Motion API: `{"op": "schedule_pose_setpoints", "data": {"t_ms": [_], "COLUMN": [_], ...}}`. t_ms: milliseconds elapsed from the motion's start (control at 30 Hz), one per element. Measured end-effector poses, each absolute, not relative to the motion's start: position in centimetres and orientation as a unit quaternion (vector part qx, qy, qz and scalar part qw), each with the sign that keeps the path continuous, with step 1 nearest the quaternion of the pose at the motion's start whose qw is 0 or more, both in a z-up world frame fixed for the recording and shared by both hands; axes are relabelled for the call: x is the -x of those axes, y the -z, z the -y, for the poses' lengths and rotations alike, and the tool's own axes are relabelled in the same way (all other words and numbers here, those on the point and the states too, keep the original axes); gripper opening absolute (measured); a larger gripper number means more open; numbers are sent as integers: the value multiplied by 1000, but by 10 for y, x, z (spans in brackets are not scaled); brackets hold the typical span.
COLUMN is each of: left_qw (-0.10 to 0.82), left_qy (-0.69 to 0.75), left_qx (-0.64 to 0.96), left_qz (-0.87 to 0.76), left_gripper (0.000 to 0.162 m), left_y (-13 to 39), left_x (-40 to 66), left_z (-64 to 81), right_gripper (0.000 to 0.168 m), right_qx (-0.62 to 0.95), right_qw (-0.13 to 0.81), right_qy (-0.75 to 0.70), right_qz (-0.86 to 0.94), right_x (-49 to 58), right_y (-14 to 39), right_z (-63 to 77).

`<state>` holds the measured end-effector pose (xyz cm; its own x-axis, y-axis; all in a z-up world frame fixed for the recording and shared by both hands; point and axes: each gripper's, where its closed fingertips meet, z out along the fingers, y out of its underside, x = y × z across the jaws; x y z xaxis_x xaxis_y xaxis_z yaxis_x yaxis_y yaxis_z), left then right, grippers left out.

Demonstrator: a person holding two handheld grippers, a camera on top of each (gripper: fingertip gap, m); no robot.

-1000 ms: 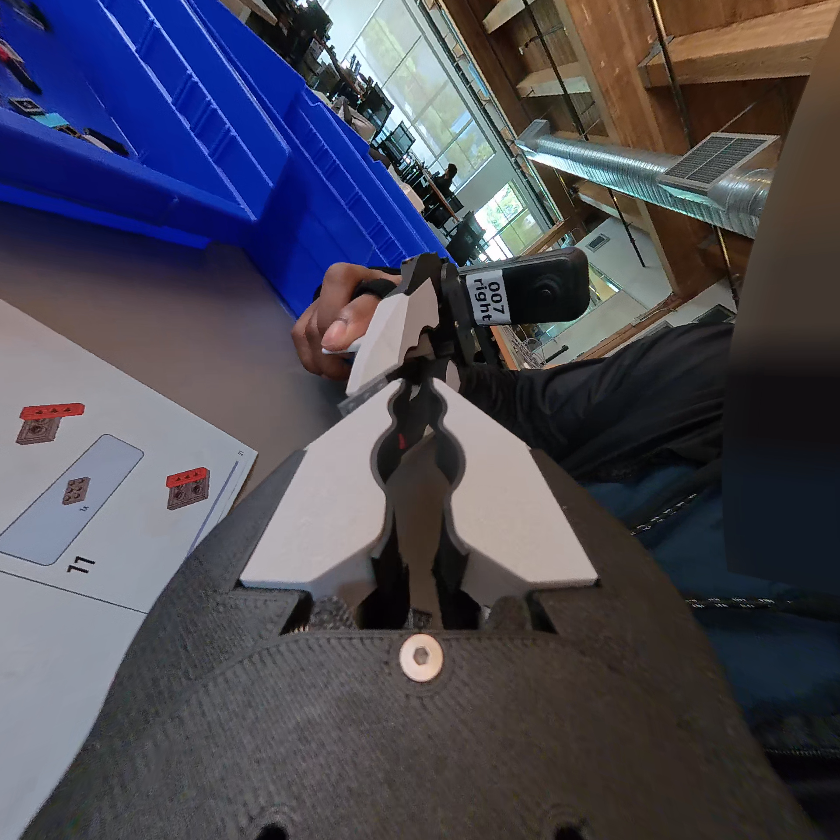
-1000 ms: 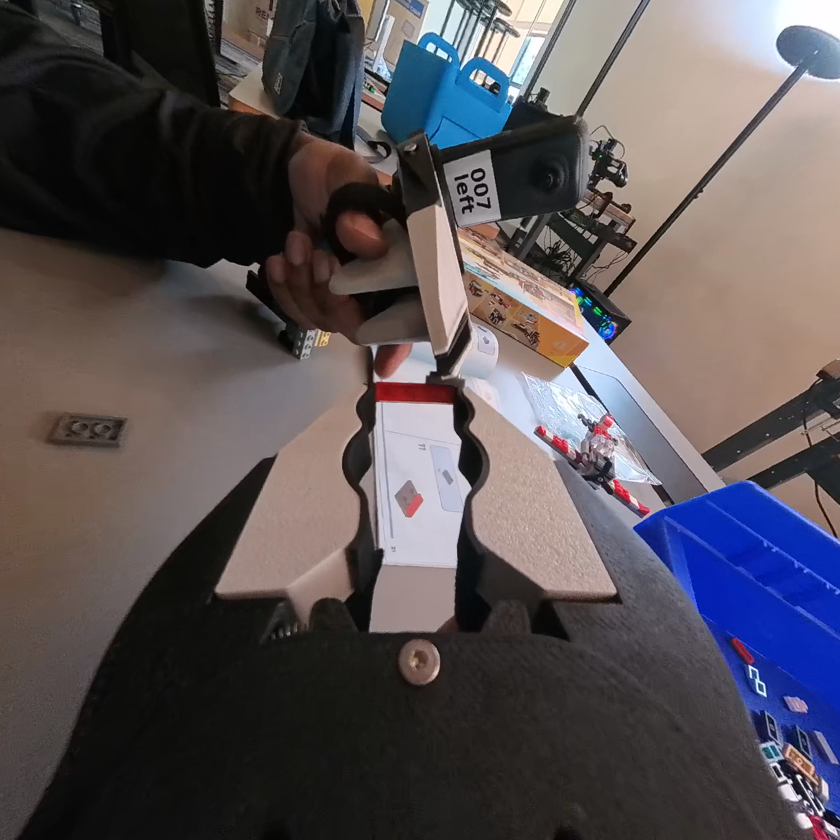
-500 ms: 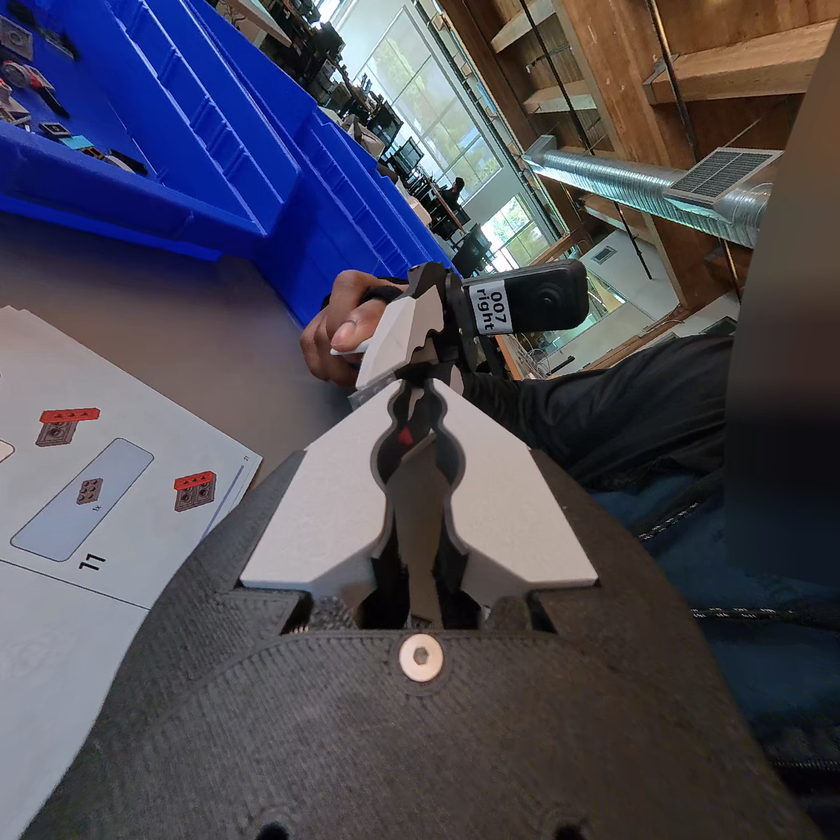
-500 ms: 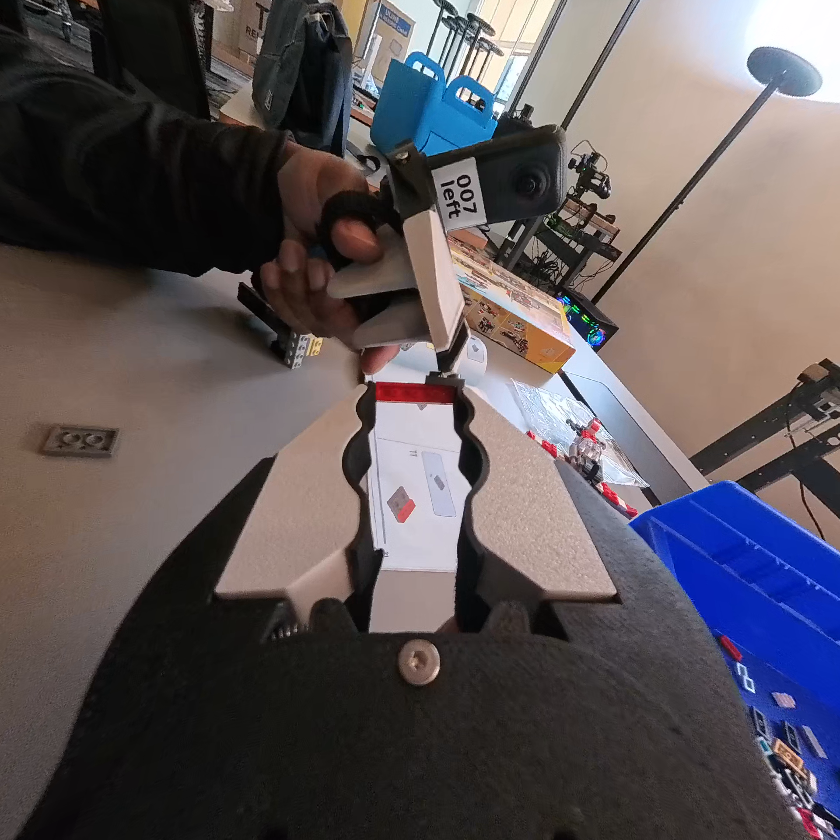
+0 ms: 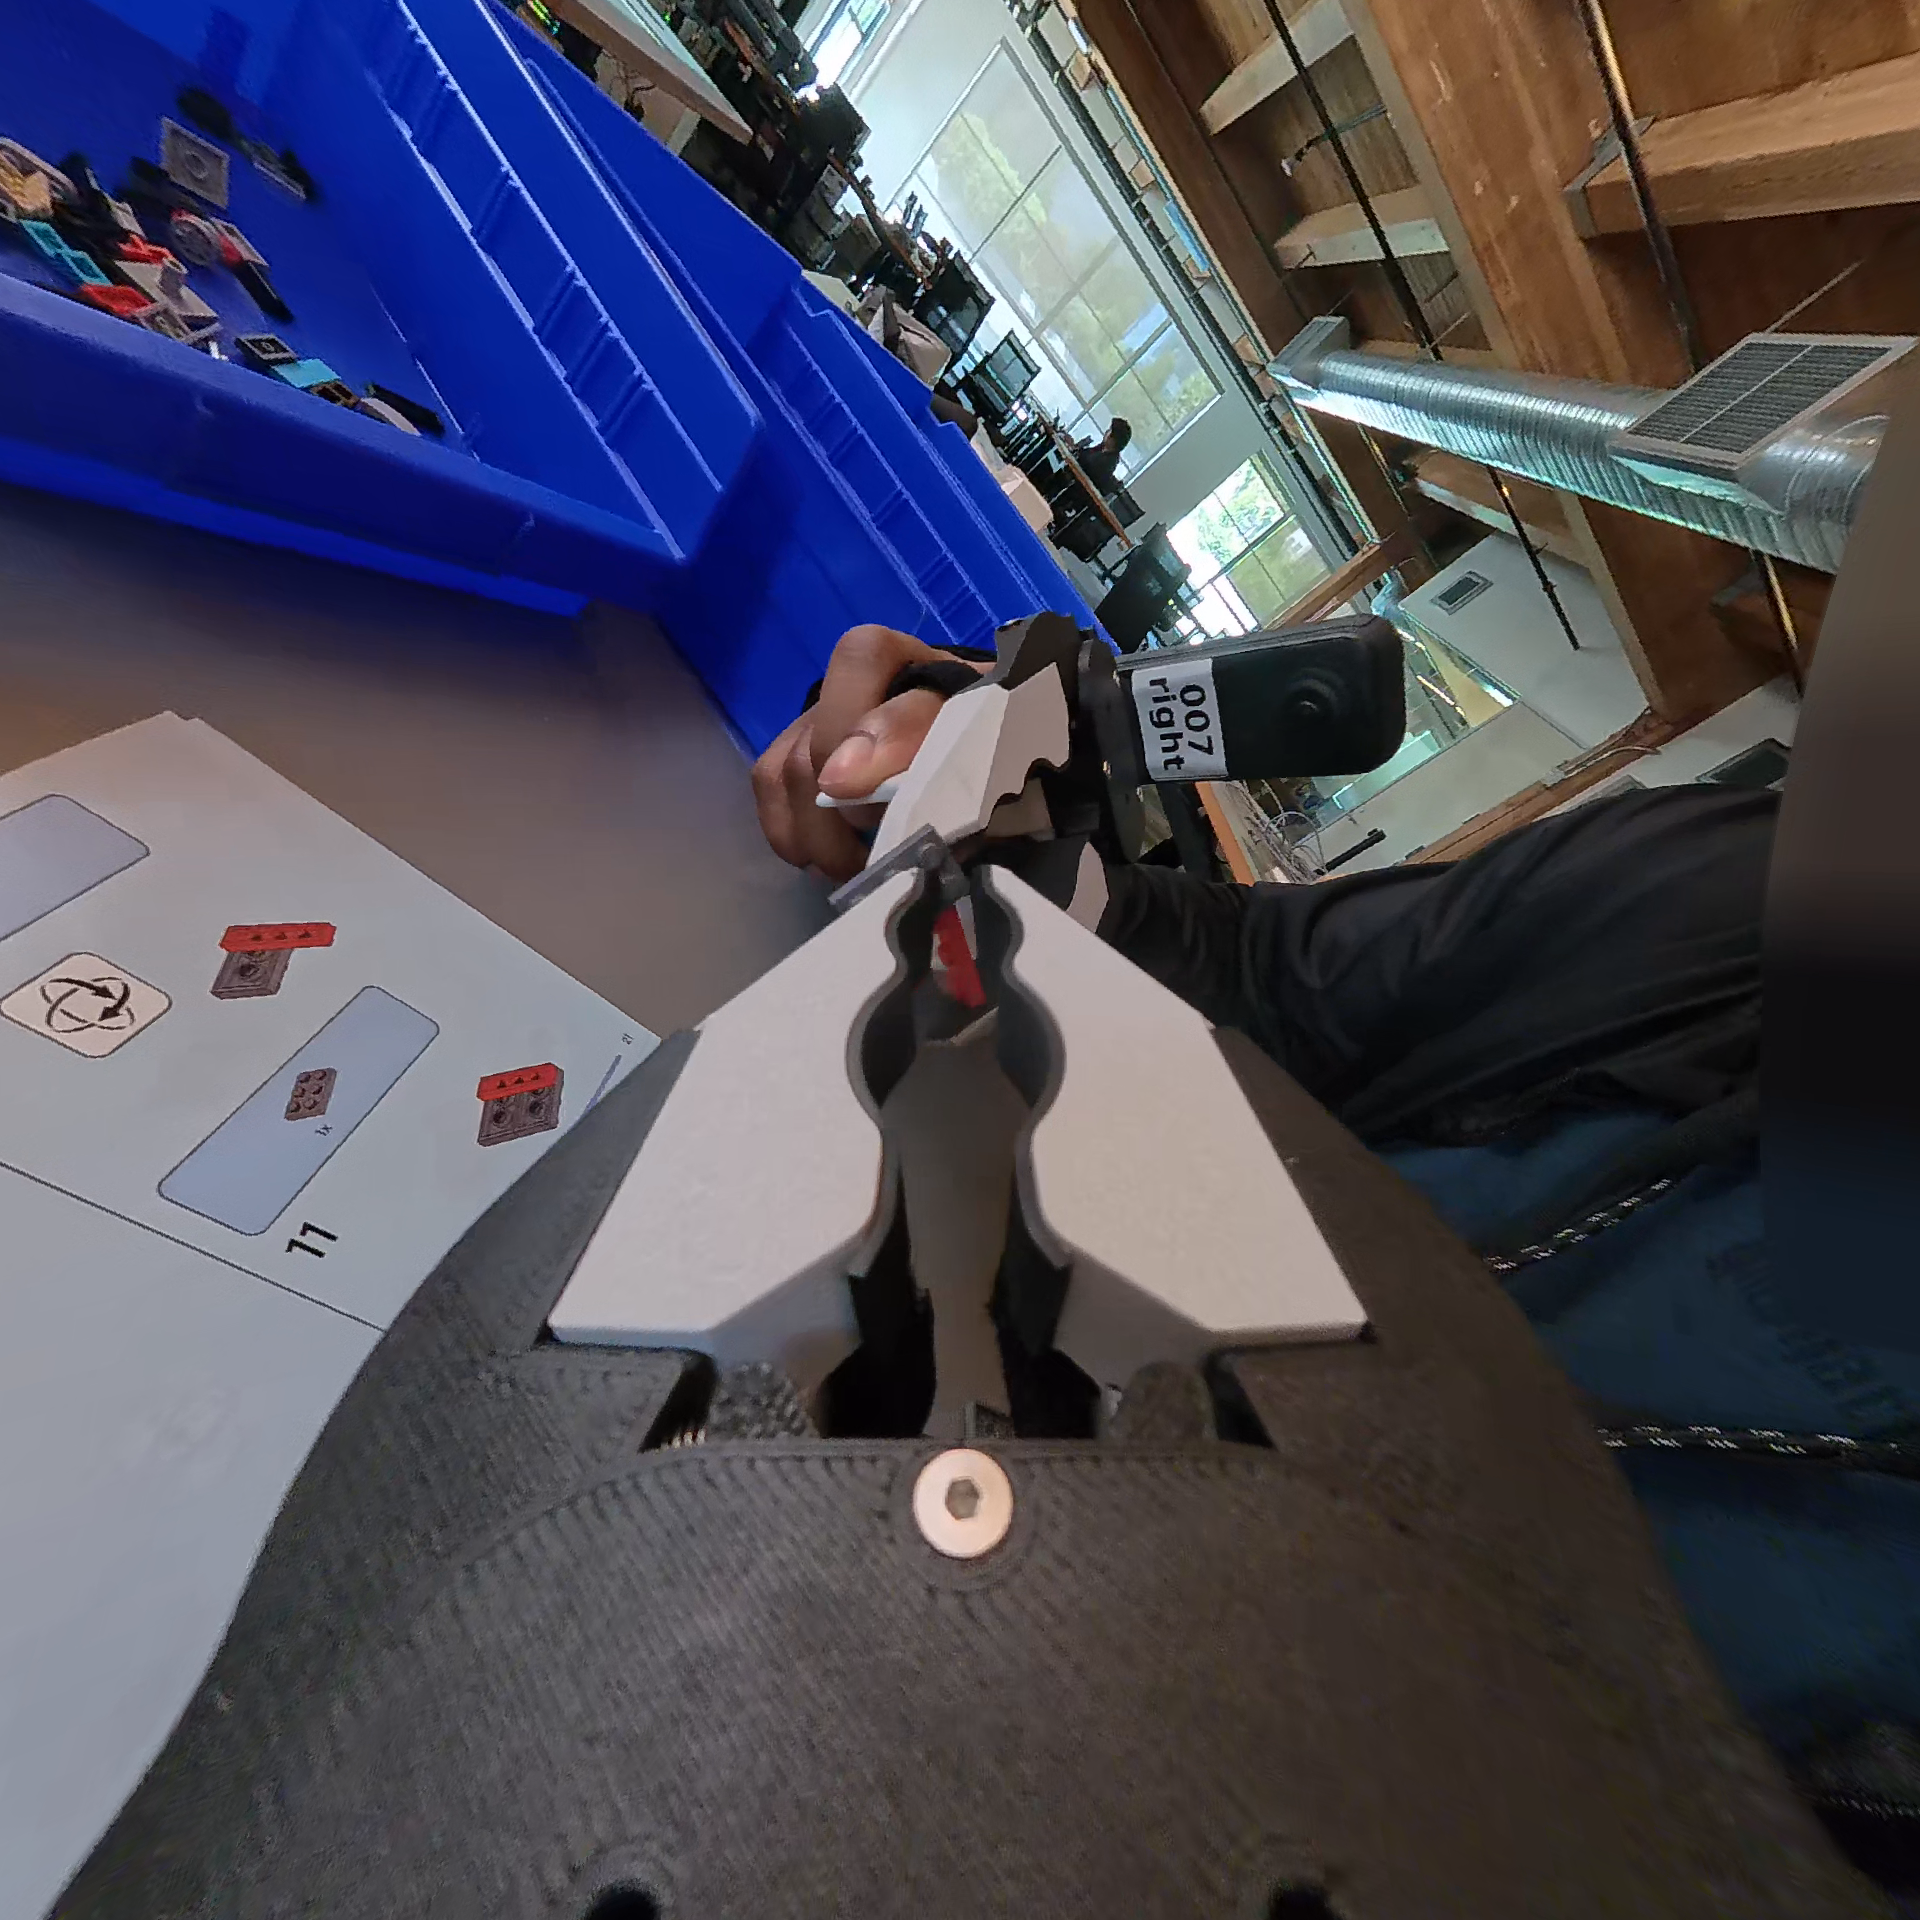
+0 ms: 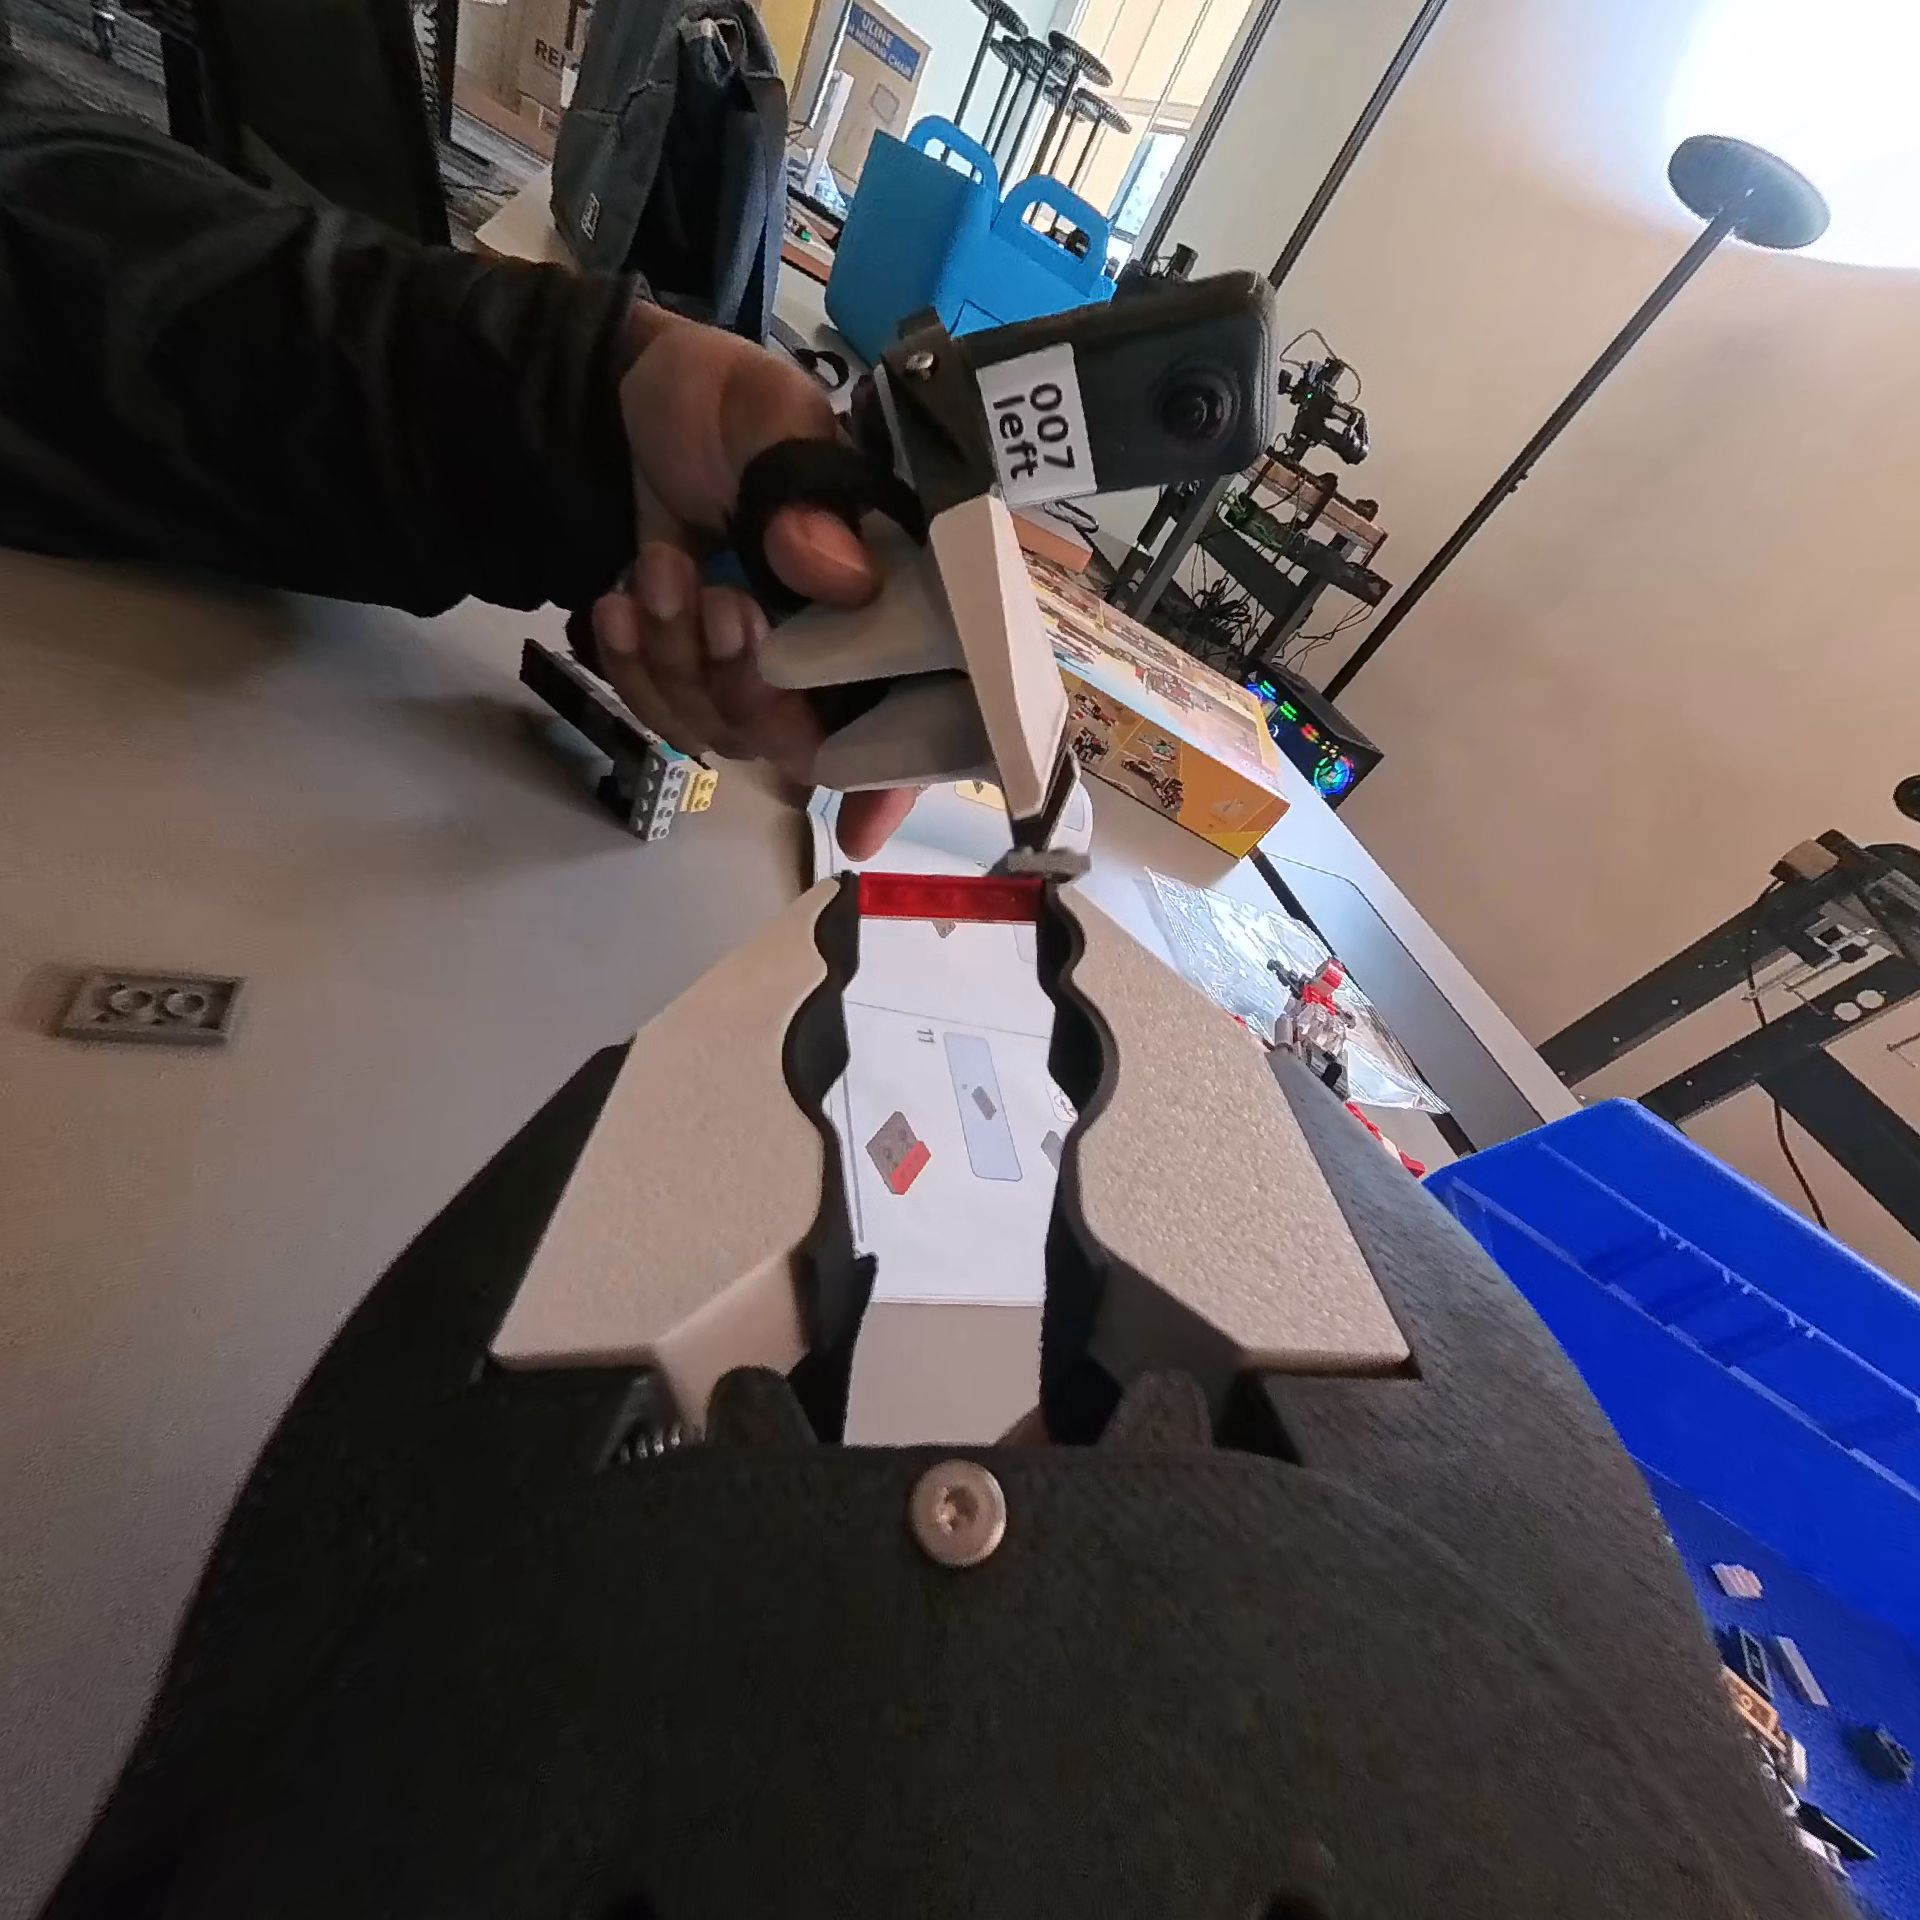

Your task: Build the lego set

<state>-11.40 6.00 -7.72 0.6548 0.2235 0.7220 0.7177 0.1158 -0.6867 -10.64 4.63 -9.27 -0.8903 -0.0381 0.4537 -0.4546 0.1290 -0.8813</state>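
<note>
Keep your right gripper (image 6: pixel 951 899) clamped on the red brick (image 6: pixel 949 897) while your left gripper (image 5: pixel 951 883), pinching the small grey plate (image 6: pixel 1044 860), presses squarely onto that brick's right end.

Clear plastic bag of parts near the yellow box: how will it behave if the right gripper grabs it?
The clear bag looks crinkled and thin, so probably floppy and slippery. The loose red and grey pieces inside would likely shift and sag. Probably light, given the small contents.

Floor lamp (image 6: pixel 1749 197) (black), blue bags (image 6: pixel 961 239)

Bare table (image 6: pixel 312 1195) beside blue bin (image 6: pixel 1714 1299)
</note>
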Motion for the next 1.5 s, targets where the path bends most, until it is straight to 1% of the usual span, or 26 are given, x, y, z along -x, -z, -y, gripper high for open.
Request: {"op": "schedule_pose_setpoints", "data": {"t_ms": [500,1000,1500], "left_qw": [646,640,625], "left_qy": [180,160,137], "left_qx": [641,654,686], "left_qz": [373,370,347], "left_gripper": [6,7,8], "left_y": [81,84,90], "left_x": [117,118,114], "left_z": [-59,-59,-58], "right_gripper": [35,35,35], "right_qx": [-151,-158,-167], "right_qw": [155,173,167], "right_qy": [-646,-633,-624], "right_qz": [732,738,745], "right_x": [110,112,108], "right_y": [91,95,100], "right_z": [-47,-46,-45]}}
